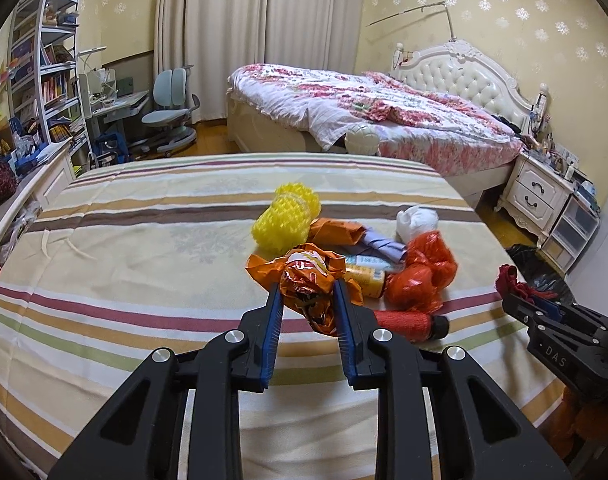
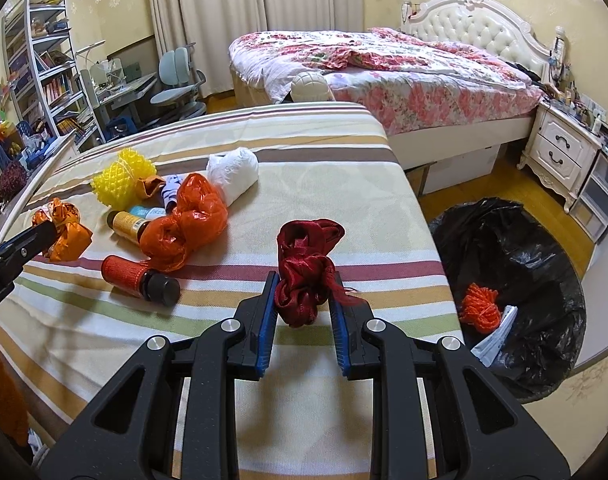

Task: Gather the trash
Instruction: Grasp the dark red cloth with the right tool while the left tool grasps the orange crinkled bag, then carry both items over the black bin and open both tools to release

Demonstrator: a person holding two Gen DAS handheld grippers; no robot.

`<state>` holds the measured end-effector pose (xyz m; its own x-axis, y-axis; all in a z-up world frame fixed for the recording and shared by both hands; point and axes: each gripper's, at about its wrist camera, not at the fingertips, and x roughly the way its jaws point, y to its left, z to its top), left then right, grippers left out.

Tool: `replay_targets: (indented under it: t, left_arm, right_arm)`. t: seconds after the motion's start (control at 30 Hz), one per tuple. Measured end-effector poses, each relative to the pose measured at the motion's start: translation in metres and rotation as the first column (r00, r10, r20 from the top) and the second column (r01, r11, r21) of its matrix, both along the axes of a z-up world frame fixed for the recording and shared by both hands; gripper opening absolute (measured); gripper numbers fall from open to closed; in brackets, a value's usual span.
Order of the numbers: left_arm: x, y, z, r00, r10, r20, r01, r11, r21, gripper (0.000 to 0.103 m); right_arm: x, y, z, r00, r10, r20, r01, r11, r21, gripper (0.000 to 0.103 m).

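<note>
Left wrist view puts the left gripper (image 1: 308, 300) clenched on a crumpled orange foil wrapper (image 1: 304, 280), its blue pads biting both sides, and the wrapper appears to hang slightly clear of the striped bedspread (image 1: 124, 248), which I judge is so it can be carried off without dragging the pile. Just beyond its tips lie the rest of the trash: a yellow foam net (image 1: 286, 216), an orange plastic bag (image 1: 422, 274), a white wad (image 1: 416, 220) and, right beside the right-hand finger, a bottle in a red mesh sleeve (image 1: 410, 326). Far to its right the right gripper (image 1: 516, 292) shows only as a dark body with something red at its tip. The right wrist view settles that: the right gripper (image 2: 304, 292) is clamped on a bundle of dark red ribbon (image 2: 304, 272), held above the bedspread near the bed's edge. It alone shows the destination, a bin lined with a black bag (image 2: 516, 240) on the floor to the right of the tongs, already holding an orange net wad (image 2: 480, 308) and some paper. Both pieces are probably held aloft ready for that drop; the ribbon is much the nearer to it.
</note>
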<state>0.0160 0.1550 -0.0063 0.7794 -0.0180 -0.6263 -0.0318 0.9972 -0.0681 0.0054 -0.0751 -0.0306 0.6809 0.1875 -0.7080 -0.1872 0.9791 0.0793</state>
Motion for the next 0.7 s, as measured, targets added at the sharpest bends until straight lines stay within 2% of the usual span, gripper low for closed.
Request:
replay_targets:
  t: [0.17, 0.37, 0.7]
  left_arm:
    - [-0.002, -0.021, 0.011, 0.998, -0.032, 0.045, 0.032, 0.999, 0.004, 0.027]
    - [0.003, -0.059, 0.022, 0.989, -0.121, 0.088, 0.121, 0.993, 0.003, 0.027]
    - [0.025, -0.146, 0.023, 0.949, -0.29, 0.122, 0.292, 0.956, 0.004, 0.027]
  right_arm:
    - [-0.008, -0.015, 0.018, 0.998, -0.03, 0.054, 0.03, 1.0, -0.006, 0.024]
    - [-0.012, -0.048, 0.035, 0.989, -0.101, 0.11, 0.104, 0.994, -0.026, 0.024]
    - [-0.005, -0.117, 0.034, 0.963, -0.238, 0.125, 0.245, 0.969, -0.044, 0.024]
